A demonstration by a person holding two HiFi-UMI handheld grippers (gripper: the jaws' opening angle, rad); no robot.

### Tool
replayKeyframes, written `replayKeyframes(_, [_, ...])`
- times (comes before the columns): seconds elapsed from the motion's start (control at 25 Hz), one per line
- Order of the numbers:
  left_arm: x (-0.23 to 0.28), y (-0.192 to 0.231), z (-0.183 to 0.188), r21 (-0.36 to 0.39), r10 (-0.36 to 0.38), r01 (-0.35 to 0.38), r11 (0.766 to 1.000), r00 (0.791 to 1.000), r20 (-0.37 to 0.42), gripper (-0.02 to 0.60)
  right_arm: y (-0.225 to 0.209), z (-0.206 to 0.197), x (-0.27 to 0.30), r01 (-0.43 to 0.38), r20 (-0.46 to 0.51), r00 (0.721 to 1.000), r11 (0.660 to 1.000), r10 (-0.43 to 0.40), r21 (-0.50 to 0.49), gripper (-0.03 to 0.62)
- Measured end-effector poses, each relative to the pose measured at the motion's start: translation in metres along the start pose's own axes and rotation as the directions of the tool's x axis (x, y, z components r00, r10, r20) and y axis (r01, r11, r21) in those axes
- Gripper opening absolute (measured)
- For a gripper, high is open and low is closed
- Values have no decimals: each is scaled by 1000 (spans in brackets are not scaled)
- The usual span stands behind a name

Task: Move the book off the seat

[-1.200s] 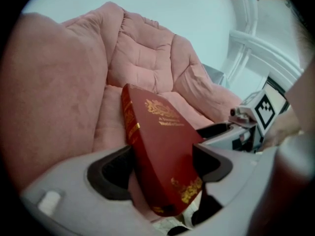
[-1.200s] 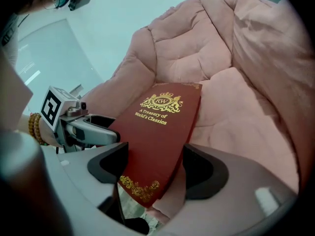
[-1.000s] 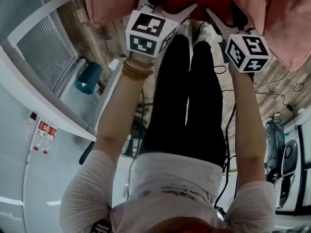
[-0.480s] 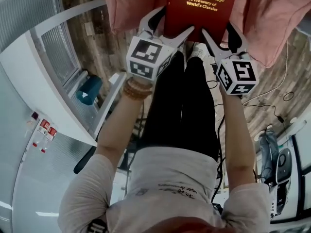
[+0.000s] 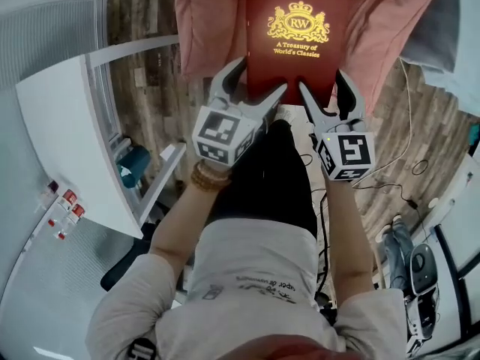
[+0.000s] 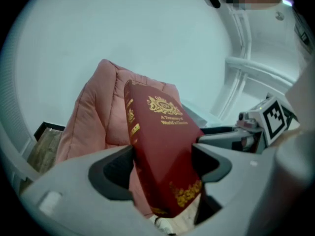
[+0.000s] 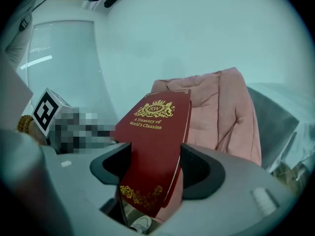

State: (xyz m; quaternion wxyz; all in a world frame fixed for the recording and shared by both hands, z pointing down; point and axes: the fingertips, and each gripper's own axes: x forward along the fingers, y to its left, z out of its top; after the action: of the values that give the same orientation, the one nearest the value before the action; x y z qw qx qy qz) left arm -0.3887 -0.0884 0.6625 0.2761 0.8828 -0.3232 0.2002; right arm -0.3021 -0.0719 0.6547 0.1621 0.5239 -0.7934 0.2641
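One red book (image 5: 295, 43), pink seat (image 5: 206, 28) behind, plank floor (image 5: 152, 115), white wall (image 5: 64, 145)

Pink padded seat (image 5: 202, 28) ahead, white partition (image 5: 60, 126) at left, wooden floor (image 5: 146, 73) between.

The head view looks steeply down past the person's torso (image 5: 247, 268) and legs, with the red book (image 5: 296, 43) at the top of its frame. The left gripper view rides close behind its own jaws and meets the book's spine edge, while the right gripper view, equally near, meets its page edge. All three views share the book and the pink cushion (image 5: 202, 21) behind it.
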Motion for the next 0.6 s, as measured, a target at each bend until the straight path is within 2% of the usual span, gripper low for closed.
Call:
replayKeyframes(0.44, [-94, -59, 144, 124, -3, -16, 992, 989, 145, 367, 48, 151, -93, 39, 158, 987, 992, -20, -117, 309])
replayKeyframes(0.6, [-131, -98, 188, 150, -11, -16, 989, 984, 180, 367, 62, 195, -144, 56, 209, 978, 988, -25, -147, 310])
